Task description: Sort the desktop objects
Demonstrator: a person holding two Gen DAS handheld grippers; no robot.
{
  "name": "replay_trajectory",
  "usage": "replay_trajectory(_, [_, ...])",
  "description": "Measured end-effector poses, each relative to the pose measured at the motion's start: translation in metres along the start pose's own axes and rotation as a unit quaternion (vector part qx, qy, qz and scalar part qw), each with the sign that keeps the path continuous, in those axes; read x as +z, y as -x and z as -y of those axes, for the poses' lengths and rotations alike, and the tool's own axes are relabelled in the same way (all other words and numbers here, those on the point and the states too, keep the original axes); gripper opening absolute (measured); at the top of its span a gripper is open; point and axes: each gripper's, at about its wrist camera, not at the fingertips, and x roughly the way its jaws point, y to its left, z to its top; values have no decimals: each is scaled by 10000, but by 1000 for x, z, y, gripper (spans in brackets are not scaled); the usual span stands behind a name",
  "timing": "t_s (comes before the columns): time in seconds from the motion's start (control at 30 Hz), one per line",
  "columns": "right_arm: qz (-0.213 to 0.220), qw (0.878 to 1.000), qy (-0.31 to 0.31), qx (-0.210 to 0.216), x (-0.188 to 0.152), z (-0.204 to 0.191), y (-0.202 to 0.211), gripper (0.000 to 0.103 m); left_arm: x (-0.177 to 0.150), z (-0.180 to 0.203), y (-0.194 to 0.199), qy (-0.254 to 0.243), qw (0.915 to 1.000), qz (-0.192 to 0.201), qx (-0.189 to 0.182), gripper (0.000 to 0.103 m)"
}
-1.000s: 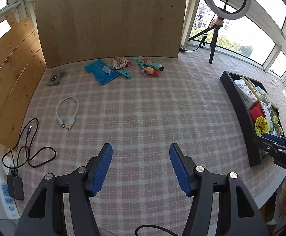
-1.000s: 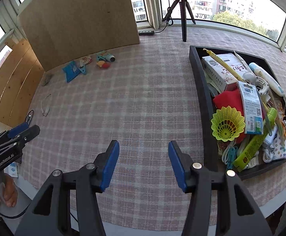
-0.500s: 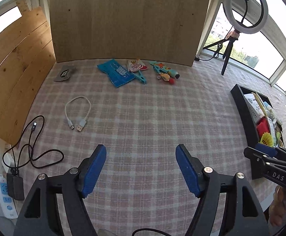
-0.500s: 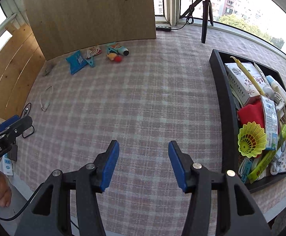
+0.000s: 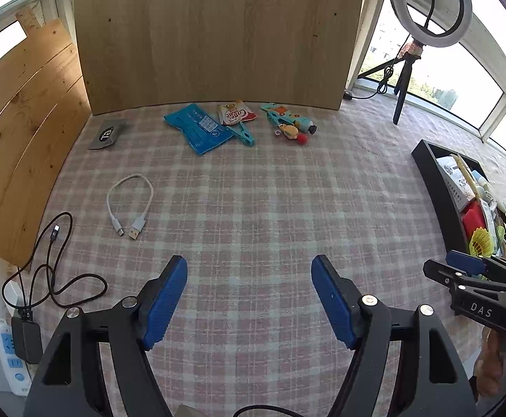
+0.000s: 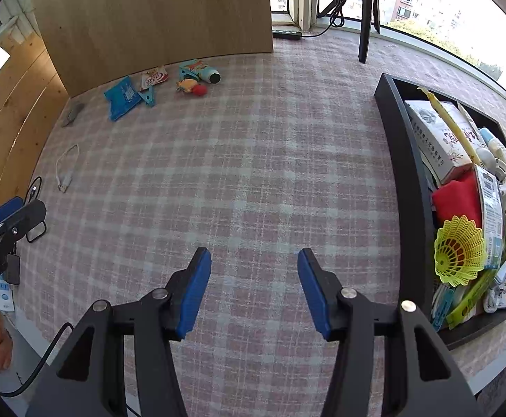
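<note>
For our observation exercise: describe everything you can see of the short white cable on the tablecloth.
The white cable is short and bent into an upside-down U. Its two ends lie side by side, pointing toward the camera: one wide metal USB plug, one smaller plug. It looks like smooth plastic, lies flat on the checked tablecloth, and touches nothing else. The black cable lies apart from it.

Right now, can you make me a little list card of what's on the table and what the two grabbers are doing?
left gripper: open, empty, above the cloth
right gripper: open, empty
black tray: on the right, full of sorted things
yellow shuttlecock: in the tray
white USB cable: loose on the cloth
blue packet: by the wooden board
teal clip: touching the blue packet
</note>
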Motion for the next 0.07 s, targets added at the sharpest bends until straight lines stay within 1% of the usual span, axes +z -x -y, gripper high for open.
replay_trajectory(0.07, [6, 10000, -24, 0, 0, 1, -3, 51, 0, 0, -2, -14, 10000, 9, 41, 72])
